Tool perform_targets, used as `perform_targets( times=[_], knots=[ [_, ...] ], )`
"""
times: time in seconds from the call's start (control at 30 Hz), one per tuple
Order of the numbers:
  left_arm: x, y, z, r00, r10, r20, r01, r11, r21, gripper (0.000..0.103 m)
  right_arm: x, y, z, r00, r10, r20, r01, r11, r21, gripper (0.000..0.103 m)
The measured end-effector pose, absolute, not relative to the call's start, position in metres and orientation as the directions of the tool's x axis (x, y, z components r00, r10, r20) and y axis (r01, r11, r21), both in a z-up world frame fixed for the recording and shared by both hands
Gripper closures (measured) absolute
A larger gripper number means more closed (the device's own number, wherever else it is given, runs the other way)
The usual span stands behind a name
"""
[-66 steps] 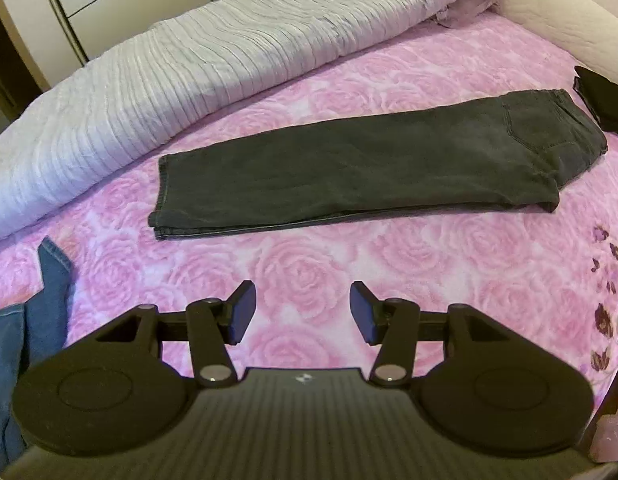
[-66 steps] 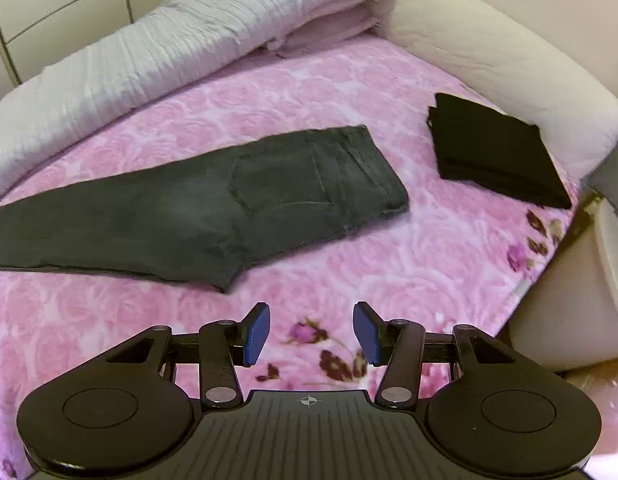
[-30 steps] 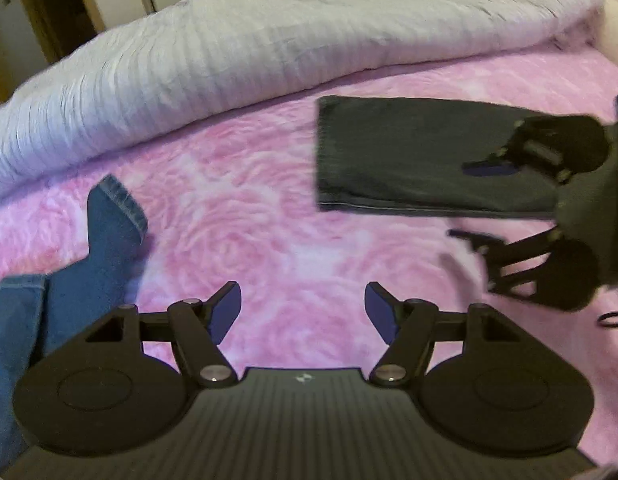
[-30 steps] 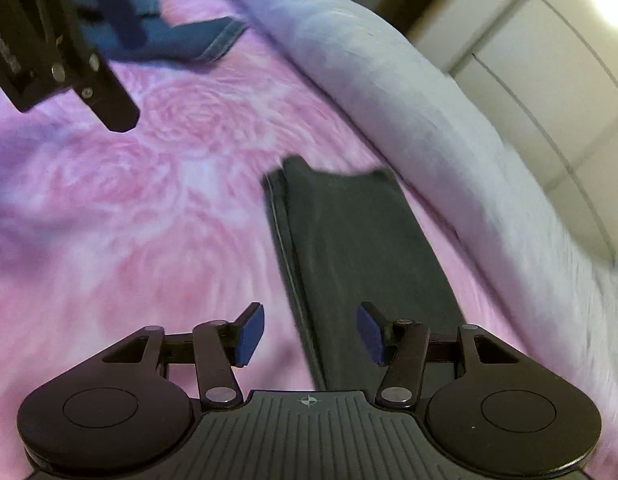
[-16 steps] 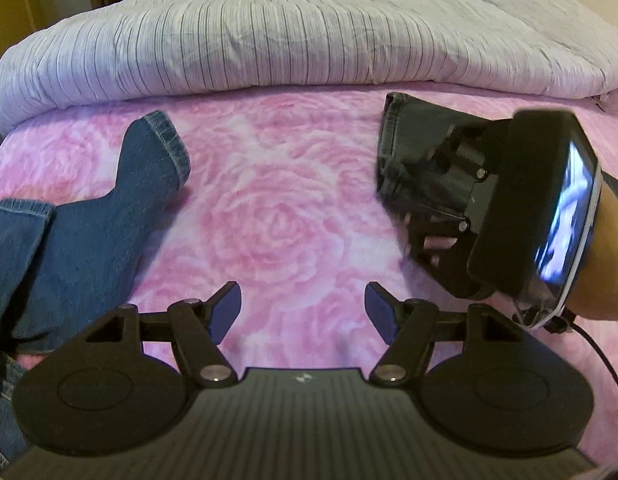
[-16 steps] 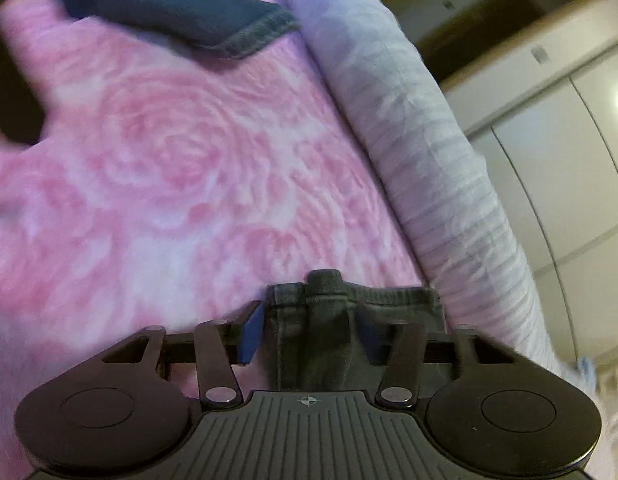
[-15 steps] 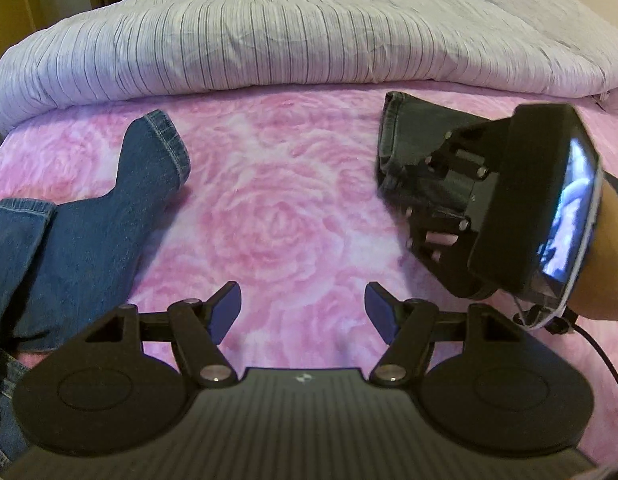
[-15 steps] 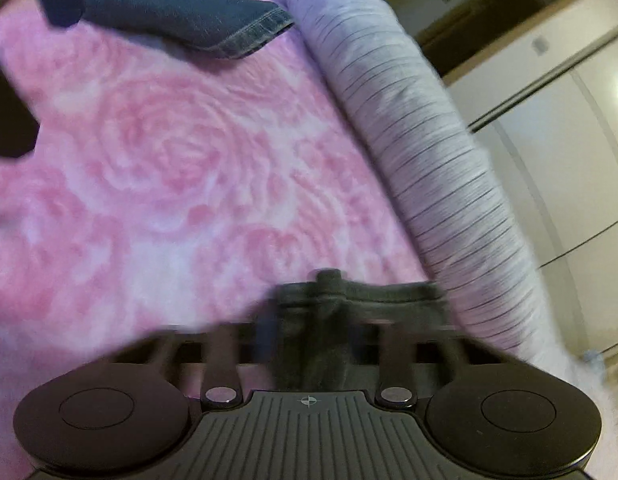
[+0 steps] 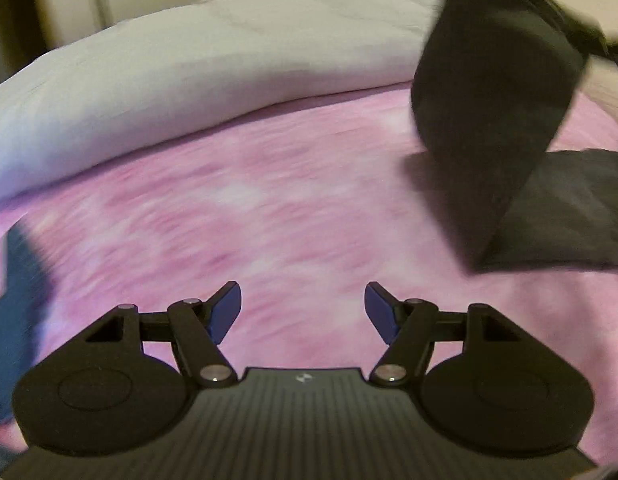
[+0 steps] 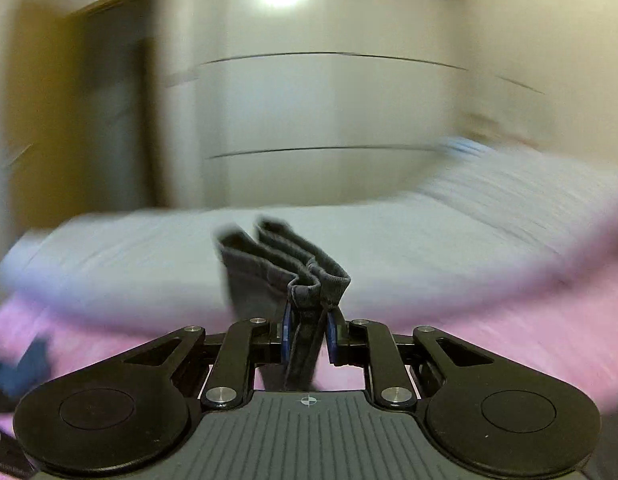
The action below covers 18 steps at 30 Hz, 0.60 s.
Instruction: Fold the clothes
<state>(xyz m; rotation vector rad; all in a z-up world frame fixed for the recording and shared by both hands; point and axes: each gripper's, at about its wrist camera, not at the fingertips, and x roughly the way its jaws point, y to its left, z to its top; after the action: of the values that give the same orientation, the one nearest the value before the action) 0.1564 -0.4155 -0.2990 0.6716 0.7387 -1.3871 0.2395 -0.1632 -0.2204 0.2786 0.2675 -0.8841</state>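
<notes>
My right gripper (image 10: 307,334) is shut on the hem end of the dark grey jeans (image 10: 293,280) and holds it up above the pink floral bedspread (image 10: 549,320). In the left wrist view the lifted leg of the grey jeans (image 9: 493,128) hangs at the right, folding back over the part still lying flat. My left gripper (image 9: 303,312) is open and empty, low over the pink bedspread (image 9: 269,208). Both views are blurred by motion.
A rolled grey striped duvet (image 9: 189,60) lies along the far side of the bed. Blue jeans (image 9: 17,292) lie at the left edge. White wardrobe doors (image 10: 309,100) and a dark doorway stand beyond the bed.
My right gripper has shut on the grey jeans' hem and lifted it off the bed, swinging upward. My left gripper has shifted right, staying open.
</notes>
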Motion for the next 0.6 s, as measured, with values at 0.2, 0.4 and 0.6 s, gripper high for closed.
perform_targets(
  times=[0.2, 0.4, 0.6],
  knots=[
    [0.052, -0.476, -0.289, -0.072, -0.607, -0.791, 0.994, -0.107, -0.008, 0.038, 0.075, -0.238, -0.334, 0.343, -0.696, -0.631, 0.899, 0.048, 0.435, 0.087],
    [-0.028, -0.514, -0.295, -0.099, -0.572, -0.814, 0.977, -0.209, 0.028, 0.038, 0.045, -0.267, -0.380, 0.435, -0.558, -0.707, 0.874, 0.072, 0.481, 0.087],
    [-0.054, -0.558, -0.309, -0.088, -0.537, -0.839, 0.983, -0.185, 0.015, 0.038, 0.033, -0.282, -0.378, 0.493, -0.515, -0.701, 0.855, 0.140, 0.499, 0.086]
  ],
)
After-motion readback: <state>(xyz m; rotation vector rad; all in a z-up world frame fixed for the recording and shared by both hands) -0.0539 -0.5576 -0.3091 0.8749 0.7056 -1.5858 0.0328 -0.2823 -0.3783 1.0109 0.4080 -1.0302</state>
